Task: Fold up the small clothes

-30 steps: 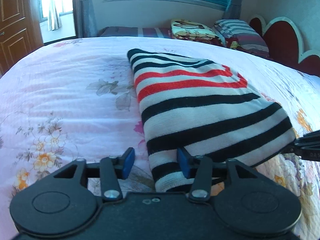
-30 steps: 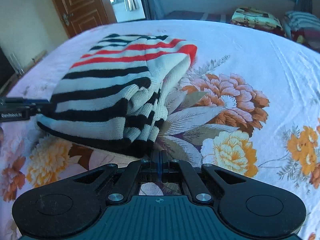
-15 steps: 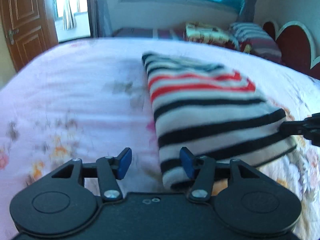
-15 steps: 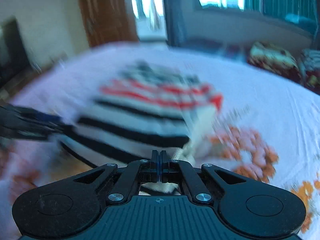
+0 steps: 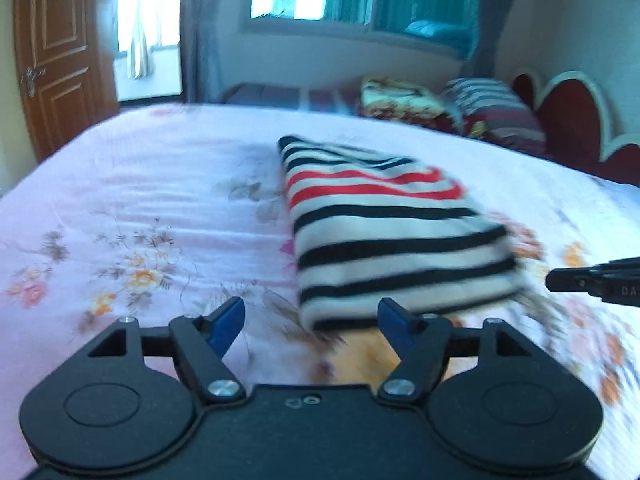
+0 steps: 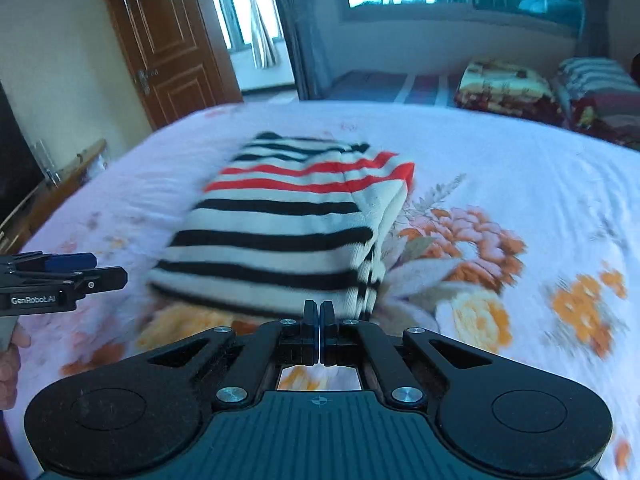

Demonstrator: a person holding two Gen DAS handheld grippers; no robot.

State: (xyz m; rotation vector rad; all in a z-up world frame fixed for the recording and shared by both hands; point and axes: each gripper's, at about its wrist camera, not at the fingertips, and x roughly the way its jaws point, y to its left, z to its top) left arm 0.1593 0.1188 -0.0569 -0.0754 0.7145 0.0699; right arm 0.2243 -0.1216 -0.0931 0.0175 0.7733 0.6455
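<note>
1. The striped sweater point(image 5: 392, 240) lies folded into a compact block on the bed point(image 5: 140, 200), near the middle of the floral sheet; its near edge sits just beyond my left hand-held gripper point(image 5: 310, 320), and my right hand-held gripper point(image 6: 319, 314) is at its near right corner.

2. My left hand-held gripper stands well open with nothing between the blue pads; its jaws have just been opening, and the sweater's near corner that sat between them now lies just ahead of them; I judge this a letting-go, so the job is to draw clear without dragging the knit.

3. My right hand-held gripper is fully closed, pads pressed together, gripping nothing; the sweater's edge lies just beyond its tips, not in them.

4. I judge the fold as good as finished; the step in hand is pulling both tools away cleanly; I would lift up and back rather than sweep sideways, since a knit like this catches on a pad edge and a snag would flip the top layer open.

5. The right-hand side of the block shows loose layered edges point(image 6: 372, 264); if any tidying is wanted, I would press there lightly with the closed right tips, not pinch; the view is somewhat blurred, so I cannot tell how even those layers are.
</note>
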